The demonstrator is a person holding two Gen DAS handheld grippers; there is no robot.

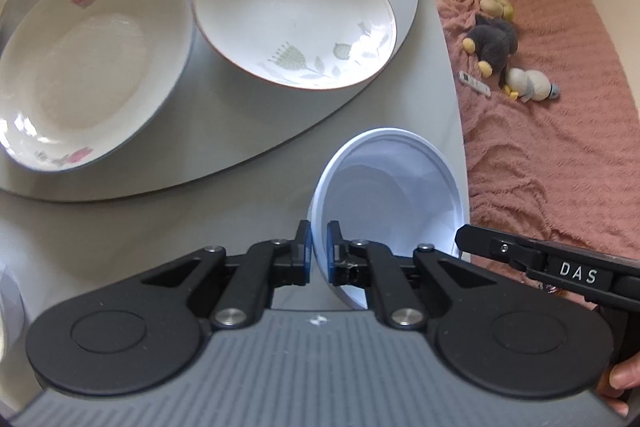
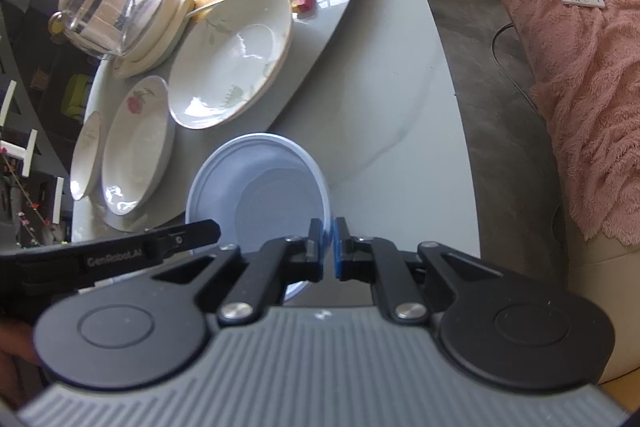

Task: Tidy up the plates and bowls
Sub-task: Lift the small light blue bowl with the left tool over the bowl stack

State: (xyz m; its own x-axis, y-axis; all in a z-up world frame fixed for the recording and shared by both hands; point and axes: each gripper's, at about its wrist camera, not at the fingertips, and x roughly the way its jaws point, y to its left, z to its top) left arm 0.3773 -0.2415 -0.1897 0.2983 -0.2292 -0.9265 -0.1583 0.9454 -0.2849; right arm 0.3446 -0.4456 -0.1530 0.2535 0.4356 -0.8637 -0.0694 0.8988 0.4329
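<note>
Left gripper (image 1: 319,247): nearest; jaws clenched on the near-left rim of the pale blue bowl (image 1: 394,187).
Right gripper (image 2: 333,247): jaws clenched on the same bowl's opposite rim.
Pale blue bowl: held tilted between both grippers, over the counter (image 1: 120,227) edge on the near right.
Rose plate (image 1: 88,67): farther left, lying on the round turntable (image 1: 240,131).
Leaf-patterned plate (image 1: 294,15): just right of the rose plate, rims close.
Glass-lidded pot (image 2: 108,11): far left, behind the plates.
Pink blanket (image 1: 560,127): far right, with stuffed toys (image 1: 494,41) on it.
</note>
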